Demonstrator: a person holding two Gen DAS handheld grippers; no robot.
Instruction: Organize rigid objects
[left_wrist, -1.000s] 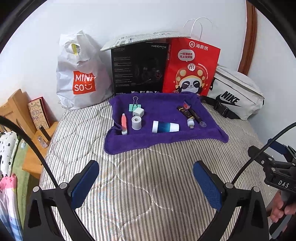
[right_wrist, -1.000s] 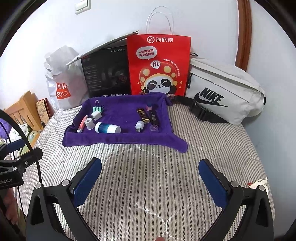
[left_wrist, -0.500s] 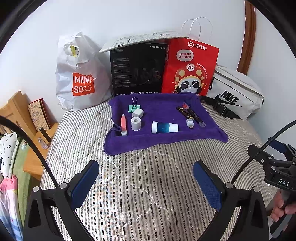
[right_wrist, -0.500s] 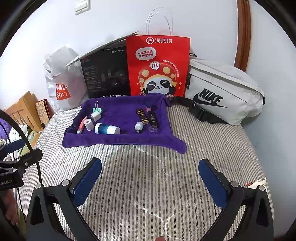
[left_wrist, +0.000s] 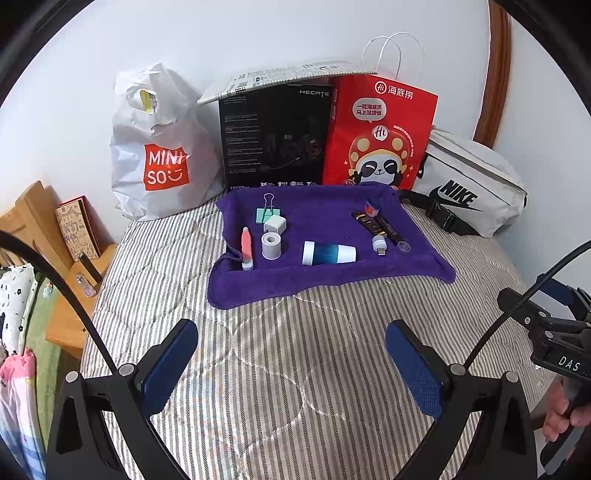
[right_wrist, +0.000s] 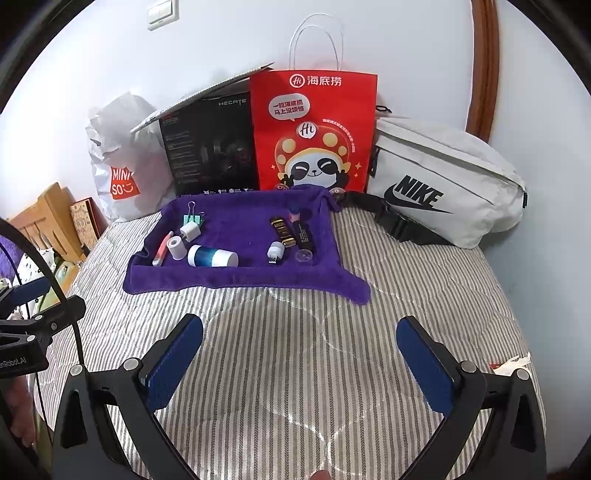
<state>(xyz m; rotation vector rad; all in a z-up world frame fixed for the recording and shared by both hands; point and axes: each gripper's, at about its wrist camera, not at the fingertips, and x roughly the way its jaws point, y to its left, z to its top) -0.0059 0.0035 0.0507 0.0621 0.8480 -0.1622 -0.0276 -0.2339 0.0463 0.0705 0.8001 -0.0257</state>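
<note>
**Small things lie on the purple towel, both grippers wait in front**

The small hard things all lie on a purple towel (left_wrist: 332, 280) on the far part of the bed (left_wrist: 280, 369). On the left side of the towel sit a green clip (left_wrist: 266, 213), a white plug cube (left_wrist: 275, 224), a grey roll (left_wrist: 272, 245) and a pink and white tube (left_wrist: 246, 249). In the middle a blue and white cup (left_wrist: 328, 253) lies on its side. On the right side lie two dark sticks (left_wrist: 376, 225), a small white USB piece (left_wrist: 379, 244) and a clear round cap (left_wrist: 403, 246). The things on each side lie close together, and the cup lies apart from both groups.

The left gripper (left_wrist: 291, 356) is wide apart and holds nothing. The right gripper (right_wrist: 299, 350) is wide apart too and holds nothing. Both hang over the striped cover, near to us and well away from the towel.

I cannot tell the step for sure. The things may already be sorted into groups, or they may be waiting to be sorted. So no next move is clear from here.

Behind the towel stand a white shop bag (left_wrist: 162, 155), a black box (left_wrist: 275, 136) and a red paper bag (left_wrist: 380, 136). A grey belt bag (left_wrist: 472, 188) lies far right.
</note>
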